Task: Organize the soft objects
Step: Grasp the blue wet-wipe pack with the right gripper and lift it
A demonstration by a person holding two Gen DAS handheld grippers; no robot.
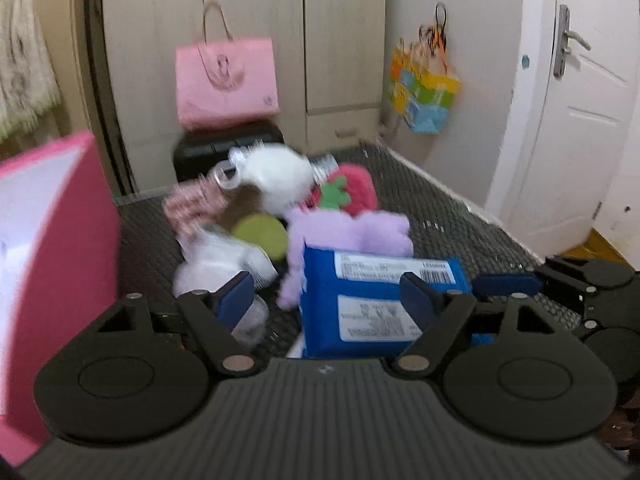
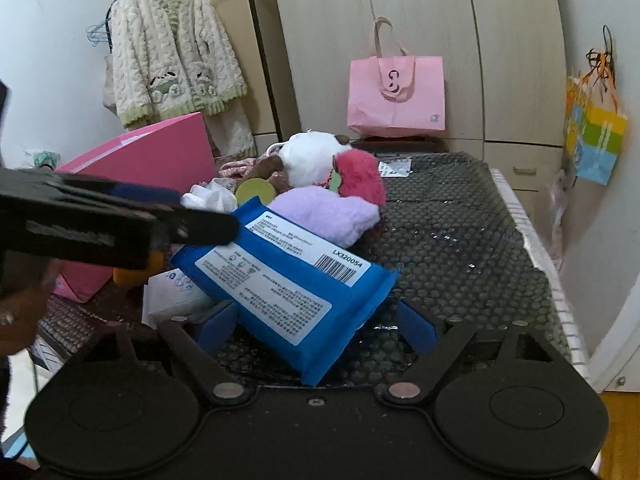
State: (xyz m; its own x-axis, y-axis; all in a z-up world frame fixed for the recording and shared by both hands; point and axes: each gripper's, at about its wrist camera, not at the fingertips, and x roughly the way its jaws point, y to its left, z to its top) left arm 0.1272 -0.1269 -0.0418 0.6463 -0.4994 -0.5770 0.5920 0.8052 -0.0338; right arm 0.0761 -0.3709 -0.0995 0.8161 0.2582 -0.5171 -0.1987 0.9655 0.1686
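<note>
A blue wipes pack lies tilted on the dark mat, propped on a white pack; it also shows in the left wrist view. My right gripper is open with its blue pads on either side of the pack's near end. My left gripper is open just above and in front of the same pack; it shows from the side in the right wrist view. Behind lie a lilac towel, a red plush strawberry and a white plush toy.
An open pink box stands at the left, also in the left wrist view. A pink paper bag stands on a black case before the wardrobe. A colourful bag hangs at the right. The dark mat stretches to the right.
</note>
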